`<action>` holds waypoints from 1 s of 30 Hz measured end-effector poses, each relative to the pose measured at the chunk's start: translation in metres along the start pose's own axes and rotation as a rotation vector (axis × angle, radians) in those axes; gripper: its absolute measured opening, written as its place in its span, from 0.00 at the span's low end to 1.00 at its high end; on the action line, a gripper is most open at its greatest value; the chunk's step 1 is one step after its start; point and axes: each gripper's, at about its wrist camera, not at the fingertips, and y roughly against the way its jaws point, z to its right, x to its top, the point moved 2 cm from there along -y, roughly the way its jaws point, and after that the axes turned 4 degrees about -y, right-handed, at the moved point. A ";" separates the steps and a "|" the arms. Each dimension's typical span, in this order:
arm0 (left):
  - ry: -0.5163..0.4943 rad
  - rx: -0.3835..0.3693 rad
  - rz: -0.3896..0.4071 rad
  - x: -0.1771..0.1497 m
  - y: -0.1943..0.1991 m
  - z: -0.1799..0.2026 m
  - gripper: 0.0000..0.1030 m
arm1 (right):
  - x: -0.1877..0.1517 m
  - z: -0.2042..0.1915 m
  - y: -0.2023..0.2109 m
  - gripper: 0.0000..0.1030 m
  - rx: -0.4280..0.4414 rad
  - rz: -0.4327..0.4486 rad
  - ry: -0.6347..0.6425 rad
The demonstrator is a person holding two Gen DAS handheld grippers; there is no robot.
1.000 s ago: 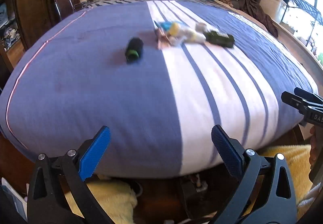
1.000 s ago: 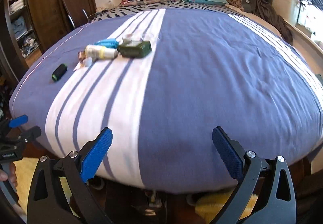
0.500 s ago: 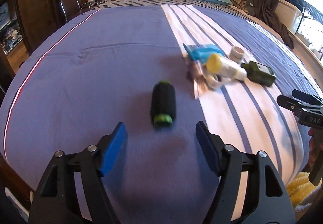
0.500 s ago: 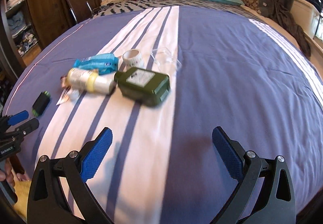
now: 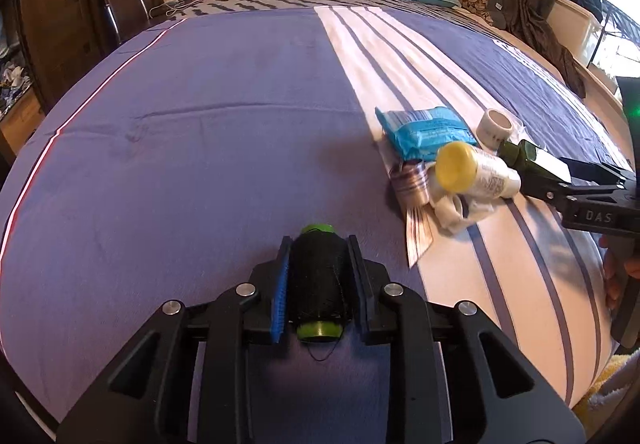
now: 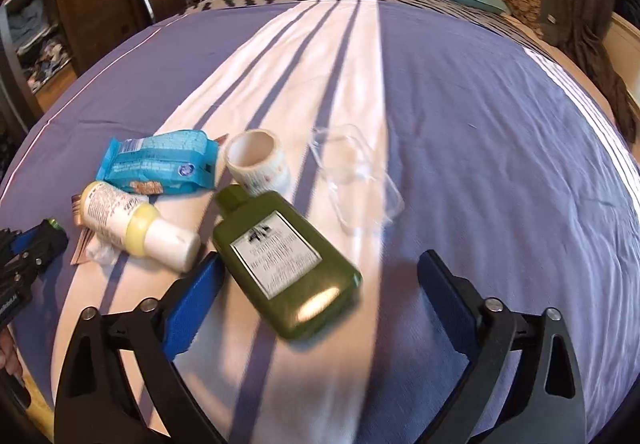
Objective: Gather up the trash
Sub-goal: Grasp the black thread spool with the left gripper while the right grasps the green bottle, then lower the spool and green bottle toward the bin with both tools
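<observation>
Since a second ago both grippers have come from the bed's near edge in over the blue-and-white bedspread. The left gripper, wide then, is closing with its pads against the black thread spool. The right gripper is closing but stands wide, the green bottle lying between its fingers untouched. Just left lie a yellow-capped bottle, blue packet and tape roll.

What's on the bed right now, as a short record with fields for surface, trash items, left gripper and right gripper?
surface: striped bedspread
trash items: spool of black thread, green bottle, yellow-capped bottle, blue packet, tape roll
left gripper: closing, pads against the spool
right gripper: open, closing, green bottle between its fingers, untouched
</observation>
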 end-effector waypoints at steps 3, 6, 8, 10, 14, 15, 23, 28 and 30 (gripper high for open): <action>-0.014 0.010 0.003 0.000 -0.001 0.005 0.24 | 0.000 -0.007 0.001 0.76 0.011 0.008 0.025; -0.010 -0.010 0.005 -0.004 0.003 0.006 0.24 | -0.003 -0.011 0.005 0.60 0.017 0.017 0.034; -0.005 -0.019 0.006 -0.008 0.006 0.006 0.24 | -0.010 -0.014 0.011 0.60 0.016 0.023 0.042; 0.000 -0.026 0.008 -0.012 0.010 0.007 0.23 | -0.017 -0.014 0.017 0.59 0.030 0.026 0.038; 0.006 -0.036 0.016 -0.030 0.024 0.014 0.23 | -0.038 -0.010 0.036 0.59 0.041 0.031 0.036; 0.003 -0.037 0.018 -0.034 0.028 0.018 0.23 | -0.042 -0.009 0.040 0.59 0.038 0.033 0.038; -0.028 -0.092 0.033 -0.070 0.066 0.056 0.23 | -0.102 0.000 0.090 0.59 0.042 0.069 0.025; -0.053 -0.137 0.048 -0.090 0.089 0.081 0.23 | -0.138 0.004 0.114 0.59 0.068 0.079 -0.017; -0.062 -0.153 0.056 -0.098 0.100 0.091 0.23 | -0.152 0.005 0.123 0.59 0.078 0.081 -0.032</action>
